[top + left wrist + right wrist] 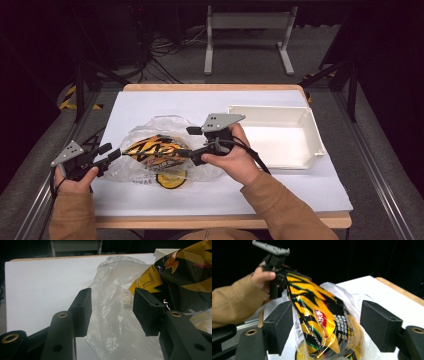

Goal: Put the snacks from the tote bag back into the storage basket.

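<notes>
A yellow and black snack packet lies inside a crumpled clear plastic bag at the middle of the white table. My right gripper reaches in from the right, its jaws open on either side of the packet, the right pad well off it. My left gripper sits at the bag's left end. Its jaws stand apart with loose clear film between them, and the packet lies just past the right jaw. The right gripper view has the left gripper at the packet's far end.
A white open tray stands on the table's right side, its corner beyond the bag. A yellow round item lies under the packet inside the bag. A white metal frame stands on the floor behind the table.
</notes>
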A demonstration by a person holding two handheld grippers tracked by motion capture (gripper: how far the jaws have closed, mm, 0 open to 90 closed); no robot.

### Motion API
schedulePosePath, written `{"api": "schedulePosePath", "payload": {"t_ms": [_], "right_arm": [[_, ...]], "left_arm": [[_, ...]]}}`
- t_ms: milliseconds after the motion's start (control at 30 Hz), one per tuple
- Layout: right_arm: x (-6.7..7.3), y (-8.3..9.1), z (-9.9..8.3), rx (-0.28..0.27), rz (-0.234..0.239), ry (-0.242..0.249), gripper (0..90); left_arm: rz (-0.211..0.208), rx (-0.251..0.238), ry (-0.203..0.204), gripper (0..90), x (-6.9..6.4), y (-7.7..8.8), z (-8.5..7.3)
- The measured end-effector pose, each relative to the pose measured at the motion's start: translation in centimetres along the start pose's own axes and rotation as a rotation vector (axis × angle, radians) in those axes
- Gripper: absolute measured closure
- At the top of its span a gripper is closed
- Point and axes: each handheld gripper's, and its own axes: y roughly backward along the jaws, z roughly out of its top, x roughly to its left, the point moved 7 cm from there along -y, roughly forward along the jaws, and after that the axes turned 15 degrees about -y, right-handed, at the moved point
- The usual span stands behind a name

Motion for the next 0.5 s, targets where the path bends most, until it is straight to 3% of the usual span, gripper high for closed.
{"api": "schedulePosePath", "payload": {"t_ms": [500], "right_arm": [[-0.1, -3.7, -2.3, 0.091, 0.002, 0.027, 24.4]], "left_arm": [[0.014, -0.015, 0.002, 51.1, 0.1, 0.1, 0.1]]}}
